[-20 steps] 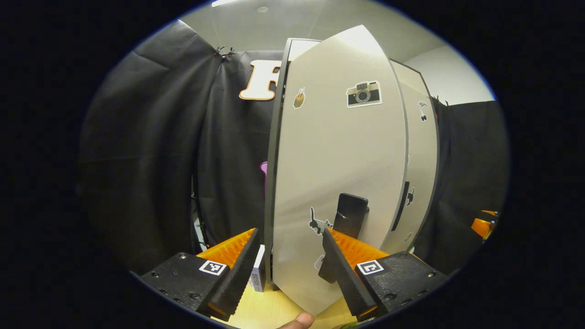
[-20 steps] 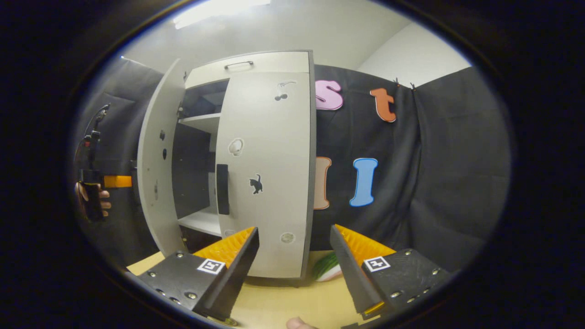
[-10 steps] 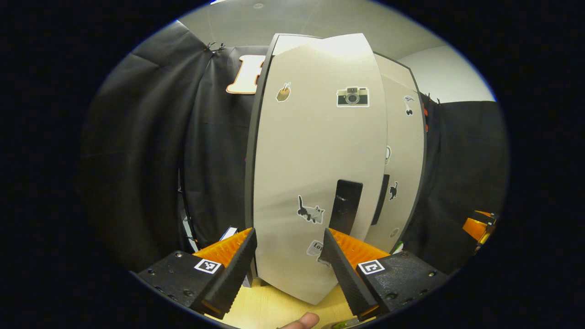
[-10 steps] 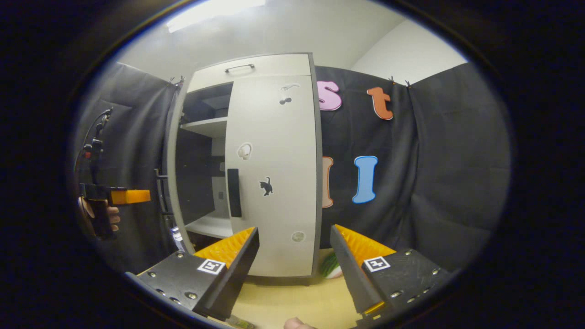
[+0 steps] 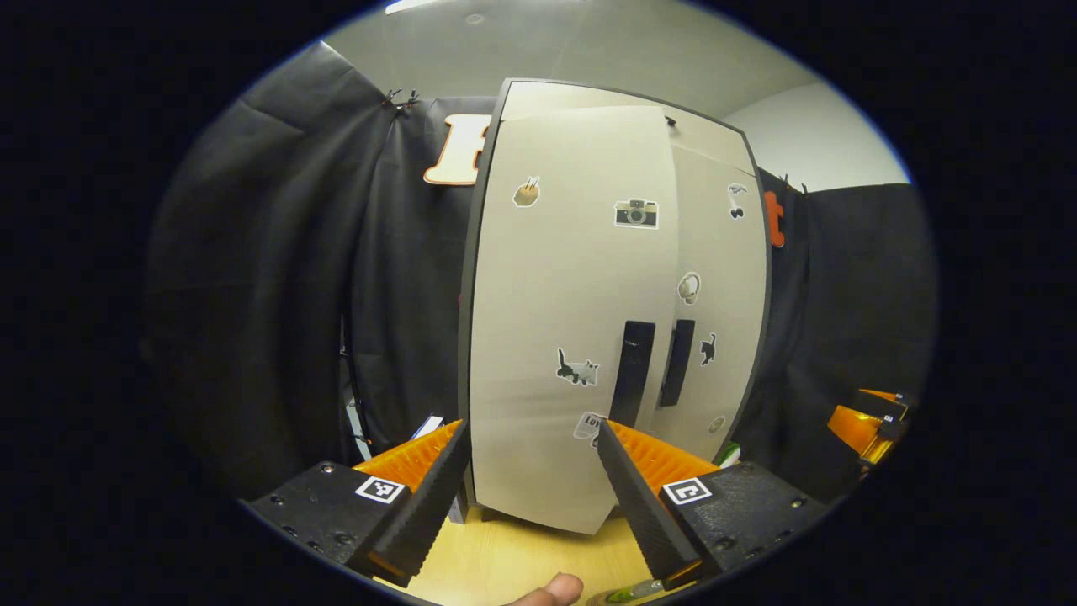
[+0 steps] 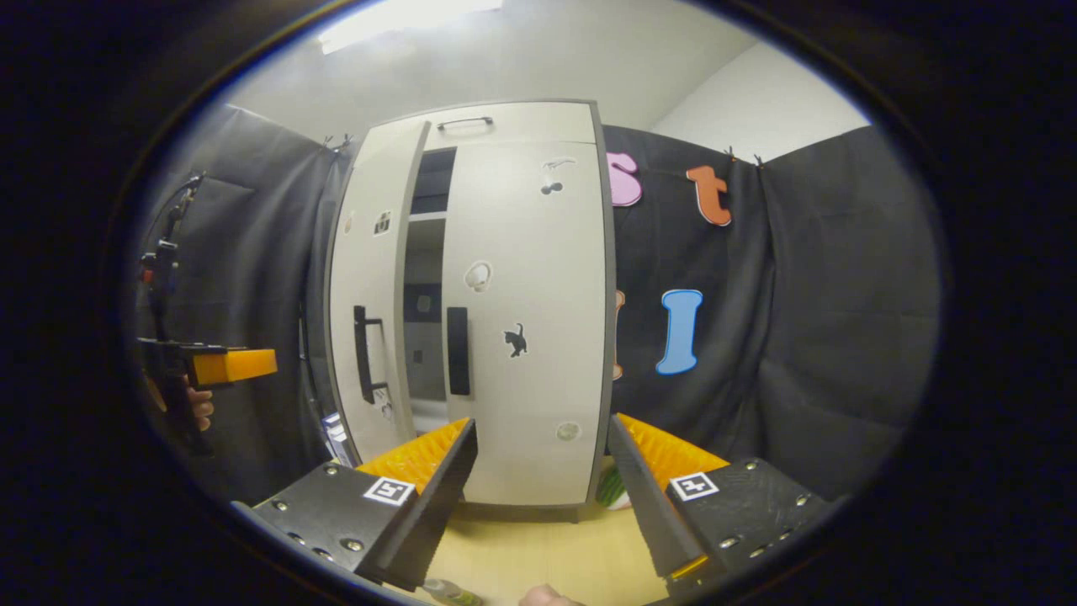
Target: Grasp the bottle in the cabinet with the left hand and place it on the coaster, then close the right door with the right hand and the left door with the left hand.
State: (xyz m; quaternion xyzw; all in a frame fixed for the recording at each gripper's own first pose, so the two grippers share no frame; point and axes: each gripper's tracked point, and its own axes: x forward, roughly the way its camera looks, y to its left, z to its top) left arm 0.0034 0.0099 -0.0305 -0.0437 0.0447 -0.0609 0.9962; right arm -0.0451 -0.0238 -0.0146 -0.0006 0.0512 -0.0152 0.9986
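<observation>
Black cloth walls surround a pale cabinet (image 6: 505,126) on a wooden table (image 6: 538,555); the right door (image 6: 526,328) is seen flush shut; the left door (image 6: 370,311) is seen ajar, a narrow dark gap left beside it. The left gripper (image 5: 530,488) is held with fingers spread wide, nothing between them, the left door's upright black handle (image 5: 635,370) just ahead and slightly to its right; judged the nearer tool for the final push. The right gripper (image 6: 543,497) is likewise spread wide and empty. The bottle (image 6: 450,592) is glimpsed at the table's near edge; the coaster cannot be made out.
</observation>
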